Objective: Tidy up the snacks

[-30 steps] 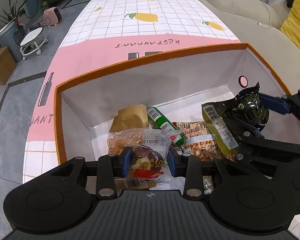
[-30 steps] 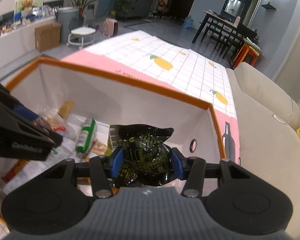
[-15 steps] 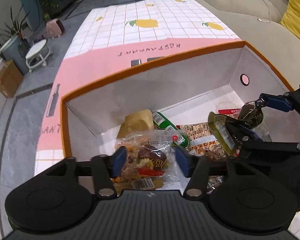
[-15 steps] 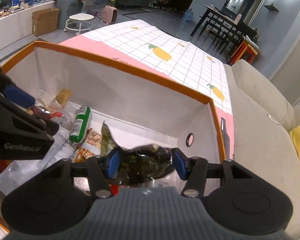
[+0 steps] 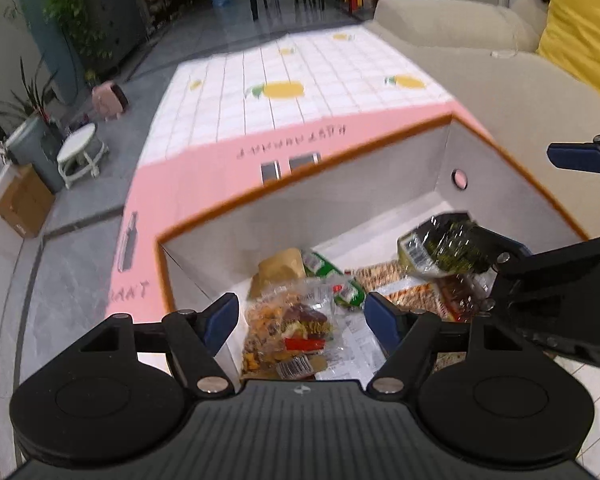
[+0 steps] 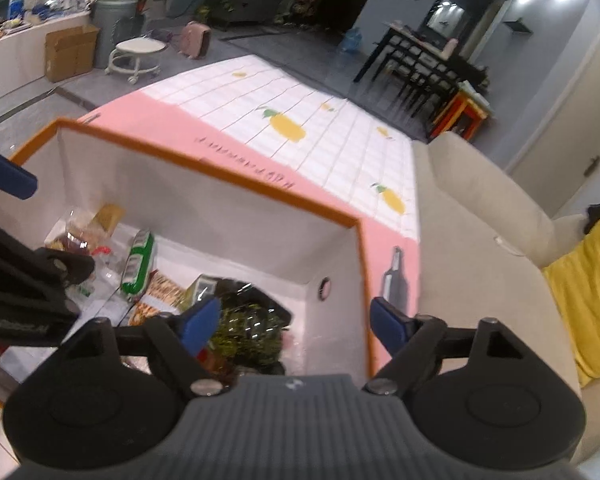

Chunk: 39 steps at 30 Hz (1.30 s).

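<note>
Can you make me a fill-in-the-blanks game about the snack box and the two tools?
1. The snacks lie inside a box with an ___ rim.
2. The tablecloth shows yellow ___.
3. The clear snack bag sits between the pads of the ___ tool.
4. The cushion on the sofa is ___.

Missing words: orange; lemons; left; yellow

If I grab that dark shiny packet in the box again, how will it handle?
The dark packet looks crinkled and puffy, so probably floppy and light. Its glossy film may slip between pads. It lies loose on other snacks, so a push would likely slide it.
</note>
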Available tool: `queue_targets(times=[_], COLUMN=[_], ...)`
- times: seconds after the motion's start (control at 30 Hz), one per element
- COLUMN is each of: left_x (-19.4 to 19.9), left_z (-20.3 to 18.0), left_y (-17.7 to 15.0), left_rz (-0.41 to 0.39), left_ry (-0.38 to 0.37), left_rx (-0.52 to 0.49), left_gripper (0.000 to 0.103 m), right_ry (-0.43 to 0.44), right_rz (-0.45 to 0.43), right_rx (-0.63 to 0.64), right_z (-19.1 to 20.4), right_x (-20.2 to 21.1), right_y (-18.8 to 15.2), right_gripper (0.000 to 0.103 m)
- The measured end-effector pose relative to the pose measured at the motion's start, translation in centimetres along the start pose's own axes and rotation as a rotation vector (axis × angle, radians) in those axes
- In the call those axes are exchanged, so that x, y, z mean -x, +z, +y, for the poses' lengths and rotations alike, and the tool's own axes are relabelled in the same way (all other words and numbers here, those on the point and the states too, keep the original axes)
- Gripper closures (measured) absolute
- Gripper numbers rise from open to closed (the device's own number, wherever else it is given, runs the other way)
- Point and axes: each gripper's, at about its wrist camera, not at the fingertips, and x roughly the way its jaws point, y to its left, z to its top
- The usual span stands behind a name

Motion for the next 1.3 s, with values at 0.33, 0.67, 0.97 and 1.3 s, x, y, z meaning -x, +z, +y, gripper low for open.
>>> queue_targets(times=[0.33,0.67,0.97,1.3], left_x=[8.9,18.7,24.0,25.5], left_z=[0.4,-1.7,-2.0,-3.8], left_y=[-1.6,-5.0,-9.4,-13.4], left_rz=[-0.258,-0.464,-0.545,-0.479], left_ry=[0.015,0.161,0.167,0.16], left_rx=[0.012,0.006,0.152,0.108], left_gripper=[0.019,0.014,0.013,0.013], right_ry=[-0.005,0.037,0.051,0.116], right_rz=[-0.22,-0.377,-0.438,-0.437], right_rx=[-0.233,-0.306,-0.324,-0.356], right_z=[-3.3,-4.1,-3.0,-1.2], right_x=[9.7,20.5,27.8,31.5], right_y=[-0.7,-3.3,-8.1,-12.3], right_gripper=[0.008,0.004,0.004,0.004])
